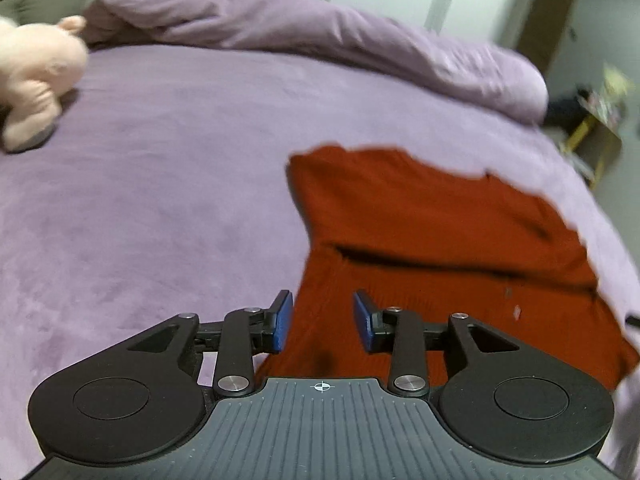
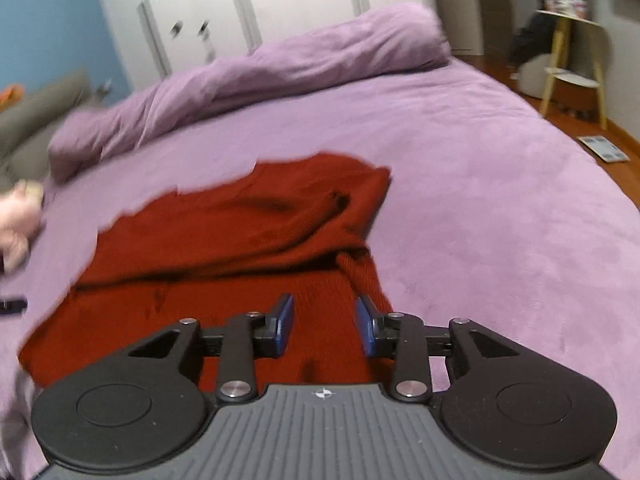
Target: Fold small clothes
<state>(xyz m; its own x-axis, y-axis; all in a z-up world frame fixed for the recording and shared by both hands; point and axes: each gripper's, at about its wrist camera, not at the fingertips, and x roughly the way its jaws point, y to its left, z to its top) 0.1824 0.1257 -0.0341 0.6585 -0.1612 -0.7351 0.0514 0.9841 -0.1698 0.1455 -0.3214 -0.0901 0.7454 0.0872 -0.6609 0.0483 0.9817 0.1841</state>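
Observation:
A dark red knitted garment [image 1: 432, 232] lies on the purple bed, its far part folded over the near part. It also shows in the right wrist view [image 2: 224, 236], rumpled at its right side. My left gripper [image 1: 323, 322] is open, its blue pads over the garment's near left edge. My right gripper [image 2: 325, 326] is open over the garment's near right edge, by a ribbed strip [image 2: 360, 272]. Neither gripper holds anything.
A purple duvet [image 1: 304, 36] is bunched along the far side of the bed [image 1: 140, 200]. A pink plush toy [image 1: 36, 76] lies at the left. A wooden shelf unit [image 2: 572, 60] and wood floor are beyond the bed's right edge.

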